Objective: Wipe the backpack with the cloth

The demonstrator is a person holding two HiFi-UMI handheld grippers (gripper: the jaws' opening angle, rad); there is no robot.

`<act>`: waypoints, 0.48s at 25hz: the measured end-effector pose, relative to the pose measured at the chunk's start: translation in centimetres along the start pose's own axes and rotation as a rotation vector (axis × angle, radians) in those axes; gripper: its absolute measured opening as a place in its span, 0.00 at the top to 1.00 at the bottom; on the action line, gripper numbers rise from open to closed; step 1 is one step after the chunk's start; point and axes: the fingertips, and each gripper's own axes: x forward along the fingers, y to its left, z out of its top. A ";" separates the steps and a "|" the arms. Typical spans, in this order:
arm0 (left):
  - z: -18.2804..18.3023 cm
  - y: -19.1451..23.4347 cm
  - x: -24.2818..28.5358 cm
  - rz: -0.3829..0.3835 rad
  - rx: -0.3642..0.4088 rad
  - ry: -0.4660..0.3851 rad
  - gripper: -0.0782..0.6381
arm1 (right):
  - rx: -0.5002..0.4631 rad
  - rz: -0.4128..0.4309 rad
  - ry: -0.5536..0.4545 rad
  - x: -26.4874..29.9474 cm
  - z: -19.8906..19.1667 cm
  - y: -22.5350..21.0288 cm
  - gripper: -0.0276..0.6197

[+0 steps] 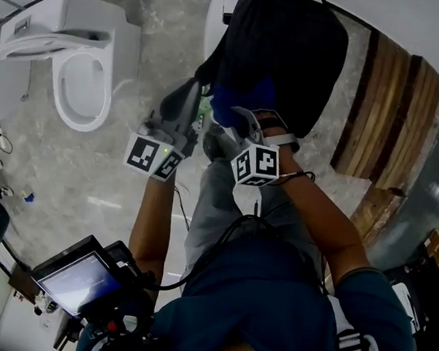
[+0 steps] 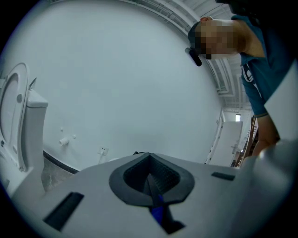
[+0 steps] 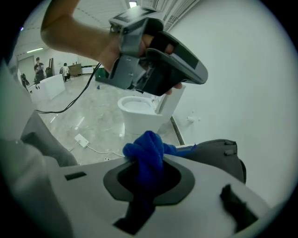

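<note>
The black backpack (image 1: 283,53) lies on a white fixture at the top of the head view; its grey-black side (image 3: 219,155) shows just beyond my right jaws. The blue cloth (image 1: 231,102) is bunched against the backpack's lower left edge. My right gripper (image 1: 237,120) is shut on the cloth (image 3: 146,148), which bulges out above the jaws (image 3: 149,163). My left gripper (image 1: 191,90) hovers at the backpack's left edge, a little above the cloth (image 3: 195,76). Its jaws (image 2: 150,179) are shut and face a bare white wall; a small blue sliver shows low in their slot.
A white toilet (image 1: 78,70) stands left of the backpack on the marble floor (image 3: 139,111). A power strip with a cable (image 3: 81,138) lies on the floor. Wooden slats (image 1: 389,118) stand at the right. A small monitor (image 1: 76,280) hangs at the person's waist.
</note>
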 end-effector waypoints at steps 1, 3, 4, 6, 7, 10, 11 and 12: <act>0.0 -0.1 0.1 -0.002 0.001 0.002 0.89 | 0.008 0.004 0.007 -0.2 -0.6 0.6 0.89; -0.1 -0.4 0.2 -0.009 0.003 0.007 0.89 | 0.033 0.006 0.020 -0.8 -2.0 1.3 0.89; -0.2 -0.6 0.4 -0.013 0.004 0.009 0.89 | 0.044 0.004 0.029 -1.2 -2.7 1.6 0.89; -0.3 -0.9 0.6 -0.023 0.007 0.013 0.89 | 0.067 -0.002 0.051 -1.9 -4.4 2.0 0.89; -0.3 -1.0 0.8 -0.028 0.008 0.014 0.89 | 0.081 -0.007 0.064 -2.3 -5.4 2.2 0.89; -0.4 -1.4 1.2 -0.039 0.010 0.016 0.89 | 0.139 -0.037 0.097 -3.7 -8.4 2.3 0.89; -0.5 -1.5 1.4 -0.044 0.012 0.019 0.89 | 0.166 -0.053 0.108 -4.2 -9.4 2.2 0.89; -0.6 -1.5 1.5 -0.048 0.014 0.021 0.89 | 0.199 -0.073 0.119 -4.7 -10.5 2.1 0.89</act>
